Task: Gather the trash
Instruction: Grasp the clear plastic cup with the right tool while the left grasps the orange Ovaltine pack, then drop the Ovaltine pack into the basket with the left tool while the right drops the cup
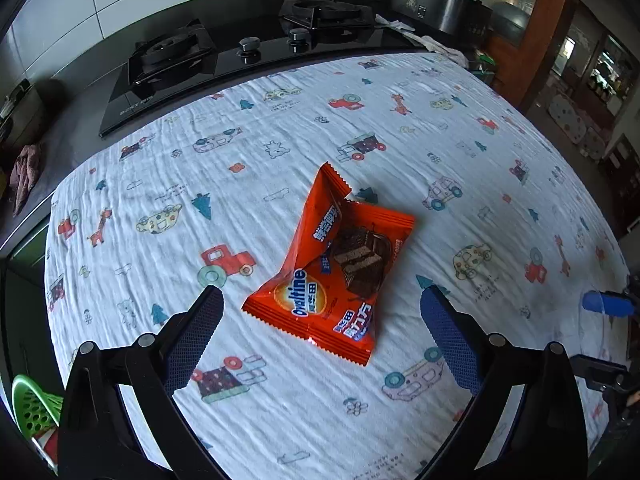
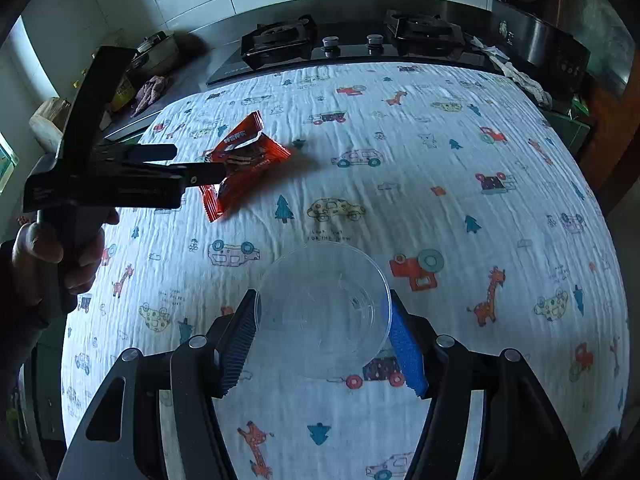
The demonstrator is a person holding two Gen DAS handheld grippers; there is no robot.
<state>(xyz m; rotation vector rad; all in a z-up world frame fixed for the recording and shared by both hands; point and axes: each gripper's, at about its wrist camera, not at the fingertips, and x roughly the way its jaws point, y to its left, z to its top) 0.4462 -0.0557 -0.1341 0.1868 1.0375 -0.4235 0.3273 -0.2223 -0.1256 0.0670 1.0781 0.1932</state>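
Observation:
An orange Ovaltine snack wrapper [image 1: 332,264] lies torn open on the white cloth with cartoon cars [image 1: 280,140]. My left gripper [image 1: 320,294] hovers just above the wrapper's near end, its jaws wide open and clear of it on both sides. The right wrist view shows the same wrapper [image 2: 248,160] at the left, partly hidden by the left gripper [image 2: 200,162], which a hand [image 2: 48,256] holds. My right gripper [image 2: 320,304] is shut on a clear plastic bowl [image 2: 324,312], with both pads against its rim. The bowl's underside is hard to make out.
A black gas hob [image 1: 240,52] runs along the far edge of the cloth. A dark appliance [image 1: 440,4] and crumpled rags [image 1: 440,46] sit at the back right. A green perforated basket [image 1: 32,404] is at the lower left, below the counter. A brown rag [image 1: 24,176] lies at the left.

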